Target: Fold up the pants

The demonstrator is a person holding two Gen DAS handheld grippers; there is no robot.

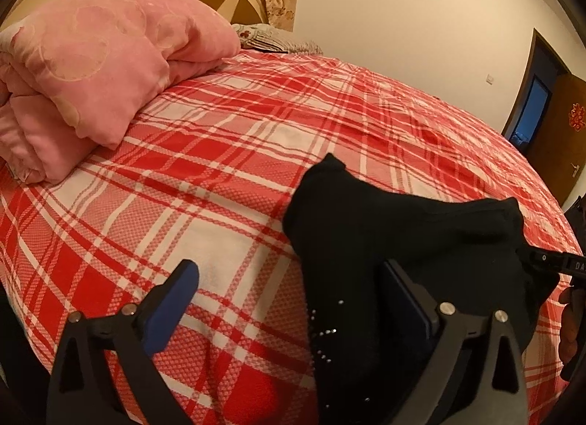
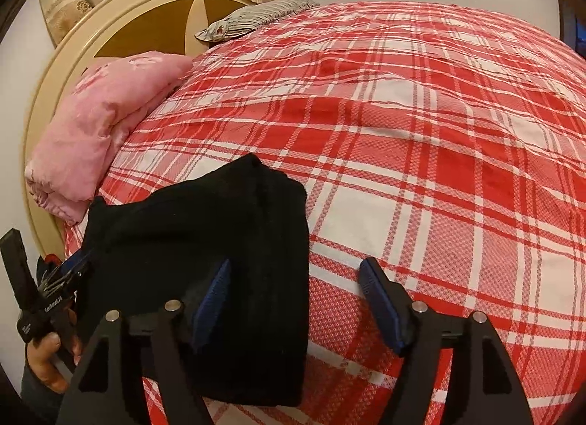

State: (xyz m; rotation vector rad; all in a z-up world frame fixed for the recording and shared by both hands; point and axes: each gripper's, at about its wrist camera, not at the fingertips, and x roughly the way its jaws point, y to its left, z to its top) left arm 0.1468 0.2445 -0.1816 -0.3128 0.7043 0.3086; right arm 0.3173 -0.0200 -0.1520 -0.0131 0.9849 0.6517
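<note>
The black pants [image 1: 403,227] lie folded into a thick bundle on the red plaid bed [image 1: 227,154]. My left gripper [image 1: 289,271] stands open just above the bundle's left edge. Its right finger [image 1: 406,300] is over the black cloth and its left finger [image 1: 175,296] is over the bedcover. In the right wrist view the same pants [image 2: 205,227] sit at lower left. My right gripper [image 2: 296,266] is open astride their right edge, with one finger [image 2: 214,296] over the cloth and the other over the plaid. No pad presses on the cloth.
A folded pink quilt [image 1: 95,69] lies against the cream headboard [image 2: 121,22], with a striped pillow [image 2: 252,16] behind it. A brown door [image 1: 560,121] stands at the far right. A hand [image 2: 44,362] holds the left gripper's handle at the left edge.
</note>
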